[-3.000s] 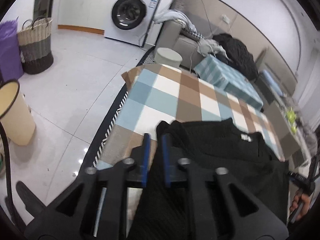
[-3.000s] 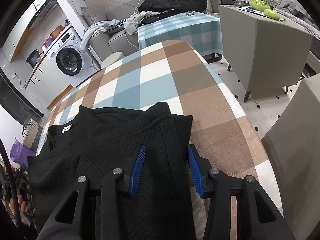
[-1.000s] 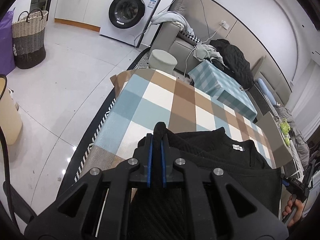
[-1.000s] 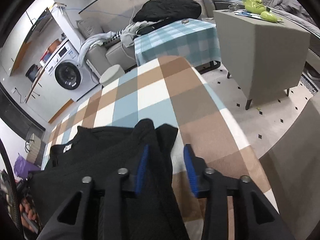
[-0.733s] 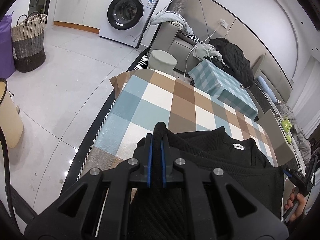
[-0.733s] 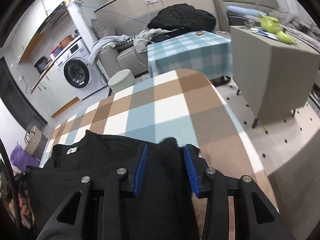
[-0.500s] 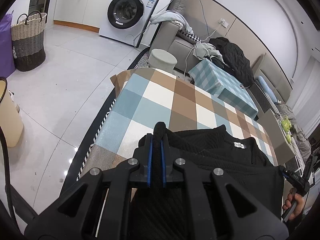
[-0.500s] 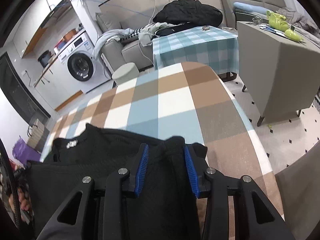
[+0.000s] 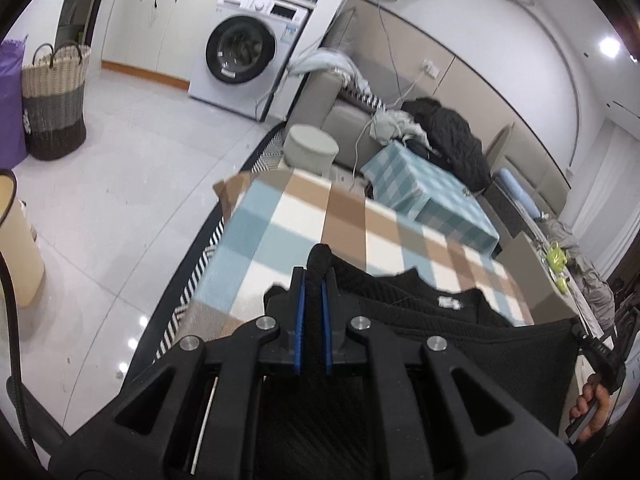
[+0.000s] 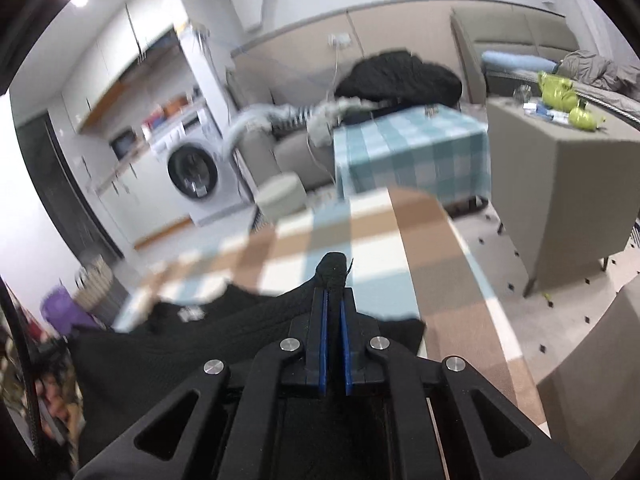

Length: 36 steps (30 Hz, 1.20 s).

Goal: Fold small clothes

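A black knit sweater (image 9: 460, 344) with a white neck label lies on the table with the blue, brown and white checked cloth (image 9: 280, 216). My left gripper (image 9: 313, 280) is shut on a bunched fold at its left side. My right gripper (image 10: 333, 298) is shut on a bunched fold at its right side, and black fabric (image 10: 192, 344) hangs left from it above the checked cloth (image 10: 420, 248). The right wrist view is blurred by motion. The near part of the sweater is hidden under both grippers.
A washing machine (image 9: 244, 48), woven basket (image 9: 54, 100) and cream bin (image 9: 16, 236) stand on the tiled floor to the left. A round stool (image 9: 310, 148), a grey sofa with clothes (image 9: 440, 132) and a teal checked table (image 9: 432, 196) stand beyond. A grey cabinet (image 10: 568, 184) stands right.
My right gripper has closed on the sweater's right fold and lifted it; it was open half a second ago. My left gripper stays shut on the left fold and has risen slightly.
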Tool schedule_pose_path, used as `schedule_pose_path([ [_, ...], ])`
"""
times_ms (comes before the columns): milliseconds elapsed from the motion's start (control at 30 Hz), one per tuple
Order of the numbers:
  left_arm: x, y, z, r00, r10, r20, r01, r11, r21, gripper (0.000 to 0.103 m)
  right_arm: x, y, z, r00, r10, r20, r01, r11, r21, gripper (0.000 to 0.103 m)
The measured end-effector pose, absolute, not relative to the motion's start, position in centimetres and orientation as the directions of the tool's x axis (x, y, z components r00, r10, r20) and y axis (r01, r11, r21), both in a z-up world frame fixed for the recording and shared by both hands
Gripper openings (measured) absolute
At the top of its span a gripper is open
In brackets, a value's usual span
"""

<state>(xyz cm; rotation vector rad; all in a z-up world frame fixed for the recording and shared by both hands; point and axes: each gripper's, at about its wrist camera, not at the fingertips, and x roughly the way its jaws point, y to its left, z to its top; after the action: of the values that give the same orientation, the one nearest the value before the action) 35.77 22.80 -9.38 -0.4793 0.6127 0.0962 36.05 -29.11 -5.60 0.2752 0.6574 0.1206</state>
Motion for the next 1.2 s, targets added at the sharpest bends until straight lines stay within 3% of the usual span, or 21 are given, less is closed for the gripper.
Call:
schedule_pose_path([
  [133,37.1,23.6,-9.4,0.814,-0.011,-0.581,-0.272,0.876,-0.398,0.005,38.3,-28.9,-5.1,0.805,0.151,-0.573,0.05,0.947,0.319,0.005],
  [233,38.8,24.0,-11.4,0.741,0.001,-0.672,-0.324,0.876,-0.357,0.006,41.1,-28.4,-7.5,0.754,0.109,-0.648,0.128,0.943,0.307,0.009],
  [367,37.9,24.3,-13.1,0.665,-0.021,-0.747,-0.343,0.88,-0.329,0.022,42.0,-28.7,-10.9,0.611,0.044,-0.79,0.24,0.941,0.238,0.016],
  [500,33.6,24.8,-13.1,0.662,-0.019,-0.749,-0.357,0.871,-0.337,0.051,37.9,-29.8,-11.7,0.557,0.117,-0.822,0.23,0.93,0.288,0.022],
  [667,26.4,23.9,-13.8,0.645,-0.051,-0.762,-0.372,0.85,-0.372,0.051,30.6,-30.4,-12.0,0.527,0.219,-0.821,0.178,0.916,0.359,0.052],
  [967,17.8,18.2,-15.3,0.604,-0.092,-0.791,-0.312,0.887,-0.341,0.055,19.4,-29.8,-12.6,0.51,0.315,-0.801,0.066,0.914,0.402,0.058],
  [1200,16.4,15.4,-15.6,0.612,-0.04,-0.79,-0.3,0.912,-0.279,0.055,17.7,-28.2,-12.7,0.532,0.314,-0.786,-0.024,0.934,0.357,0.058],
])
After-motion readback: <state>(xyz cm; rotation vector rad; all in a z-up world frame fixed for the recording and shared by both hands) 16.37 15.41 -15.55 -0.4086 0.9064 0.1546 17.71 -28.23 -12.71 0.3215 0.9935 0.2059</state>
